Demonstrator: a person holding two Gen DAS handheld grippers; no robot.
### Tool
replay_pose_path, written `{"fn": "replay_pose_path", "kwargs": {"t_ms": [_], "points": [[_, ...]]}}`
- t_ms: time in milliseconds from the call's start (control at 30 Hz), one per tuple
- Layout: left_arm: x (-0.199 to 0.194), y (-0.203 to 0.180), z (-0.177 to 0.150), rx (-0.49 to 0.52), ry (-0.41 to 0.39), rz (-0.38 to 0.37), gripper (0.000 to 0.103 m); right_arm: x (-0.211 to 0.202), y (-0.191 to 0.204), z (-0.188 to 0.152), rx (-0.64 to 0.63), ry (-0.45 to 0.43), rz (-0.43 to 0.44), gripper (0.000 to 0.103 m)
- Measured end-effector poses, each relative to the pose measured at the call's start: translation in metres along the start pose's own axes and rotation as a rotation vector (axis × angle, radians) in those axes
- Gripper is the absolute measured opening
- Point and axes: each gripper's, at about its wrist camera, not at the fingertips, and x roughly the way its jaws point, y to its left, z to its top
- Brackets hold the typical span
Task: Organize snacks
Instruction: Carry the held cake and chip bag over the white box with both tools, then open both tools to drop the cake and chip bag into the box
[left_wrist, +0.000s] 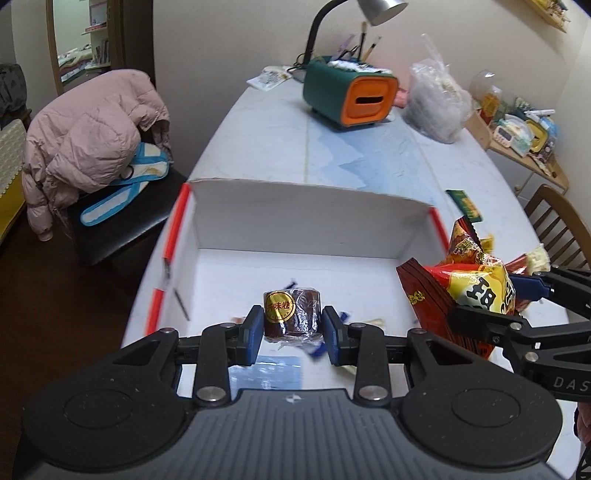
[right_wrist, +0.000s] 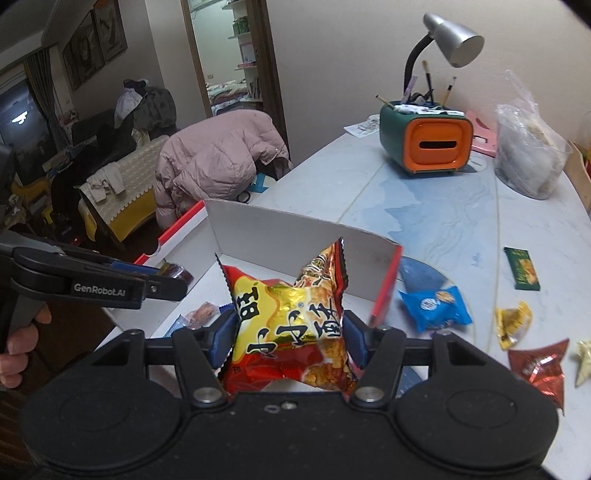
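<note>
We are at the carrying step: our left gripper clamps a brown wrapped roll and our right gripper pinches a red-yellow snack bag, both above the white box on the desk. Next we should lower and release inside.

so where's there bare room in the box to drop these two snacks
Most of the white box floor is bare, from the far wall back to mid-floor. It is crowded at the near edge, where small wrappers lie. Outside, the table between the box and the orange-fronted holder is free; right of the box, loose snacks clutter it.
</note>
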Motion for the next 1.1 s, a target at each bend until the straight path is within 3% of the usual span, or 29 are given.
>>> {"fn": "replay_pose_path", "kwargs": {"t_ms": [300,567,767,1100], "points": [[0.038,0.033,0.016,-0.007,0.069,0.0,0.033,0.058,0.011,0.011,-0.018,0.071,-0.046,0.059],[0.07,0.036,0.026,0.026,0.123,0.007,0.033,0.099,0.01,0.019,-0.009,0.137,-0.074,0.06],[0.085,0.026,0.027,0.087,0.159,0.002,0.033,0.116,0.011,0.018,-0.023,0.179,-0.093,0.06],[0.108,0.026,0.024,0.095,0.236,0.013,0.033,0.129,0.013,0.015,-0.03,0.234,-0.095,0.061]]}}
